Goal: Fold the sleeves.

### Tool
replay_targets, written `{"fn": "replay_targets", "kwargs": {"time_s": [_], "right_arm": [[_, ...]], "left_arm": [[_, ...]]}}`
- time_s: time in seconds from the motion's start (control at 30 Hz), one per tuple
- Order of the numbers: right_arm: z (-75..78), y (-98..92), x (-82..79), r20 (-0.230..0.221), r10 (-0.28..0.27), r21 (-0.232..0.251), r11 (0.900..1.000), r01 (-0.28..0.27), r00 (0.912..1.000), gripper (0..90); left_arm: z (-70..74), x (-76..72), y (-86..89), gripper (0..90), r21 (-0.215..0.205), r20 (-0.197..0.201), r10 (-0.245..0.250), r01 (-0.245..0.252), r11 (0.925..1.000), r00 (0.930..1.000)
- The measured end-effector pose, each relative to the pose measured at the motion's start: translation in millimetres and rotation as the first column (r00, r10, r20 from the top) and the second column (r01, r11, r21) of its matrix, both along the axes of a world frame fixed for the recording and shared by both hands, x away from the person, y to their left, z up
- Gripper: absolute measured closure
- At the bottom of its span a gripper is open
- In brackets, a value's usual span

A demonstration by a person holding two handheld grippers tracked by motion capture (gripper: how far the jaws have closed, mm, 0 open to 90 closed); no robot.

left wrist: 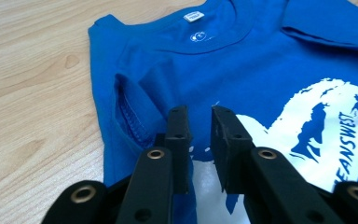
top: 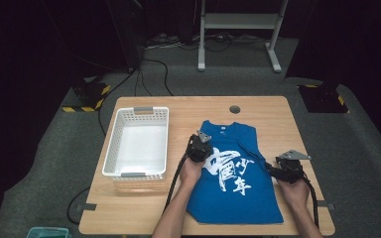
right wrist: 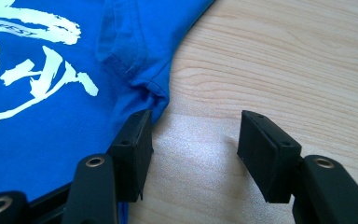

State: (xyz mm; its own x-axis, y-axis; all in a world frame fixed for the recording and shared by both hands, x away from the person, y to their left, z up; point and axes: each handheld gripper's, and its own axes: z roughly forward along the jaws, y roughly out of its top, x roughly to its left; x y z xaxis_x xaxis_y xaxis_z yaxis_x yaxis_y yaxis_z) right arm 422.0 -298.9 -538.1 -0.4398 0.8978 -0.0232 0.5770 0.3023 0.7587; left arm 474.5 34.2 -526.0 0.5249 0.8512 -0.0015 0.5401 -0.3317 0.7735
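Observation:
A blue T-shirt (top: 235,198) with white brush lettering lies flat on the wooden table (top: 273,106), collar toward the far edge and both sleeves folded inward. My left gripper (top: 199,144) hovers over the shirt's left chest; in the left gripper view the shirt (left wrist: 261,60) spreads ahead and my left gripper (left wrist: 200,114) shows a narrow gap with nothing pinched. My right gripper (top: 273,168) sits at the shirt's right edge. In the right gripper view my right gripper (right wrist: 193,126) stands wide open, one jaw beside the shirt (right wrist: 42,130) edge, the other over bare wood.
A white slotted basket (top: 110,148) stands on the left part of the table, with nothing in it. A round cable hole (top: 234,109) lies near the far edge. A teal container (top: 47,232) sits on the floor at the lower left.

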Motion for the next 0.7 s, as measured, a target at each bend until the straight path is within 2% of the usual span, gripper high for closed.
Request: {"fn": "replay_targets", "kwargs": {"time_s": [0.23,0.33,0.7], "right_arm": [[-0.1,-0.1,0.2,0.000,0.000,0.001,1.000,0.000,1.0000,44.8],[0.0,-0.1,0.1,0.000,0.000,0.000,1.000,0.000,1.0000,44.8],[-0.1,-0.3,0.4,0.000,0.000,0.002,1.000,0.000,1.0000,44.7]], "left_arm": [[3.3,-3.2,5.6,66.5,-0.036,-0.003,0.014,-0.014,0.9993,0.9999],[4.4,-4.4,8.0,61.6,-0.049,-0.008,0.004,-0.004,0.9988,1.0000],[7.4,-10.7,12.5,55.2,-0.070,0.000,0.013,-0.013,0.9975,0.9999]]}}
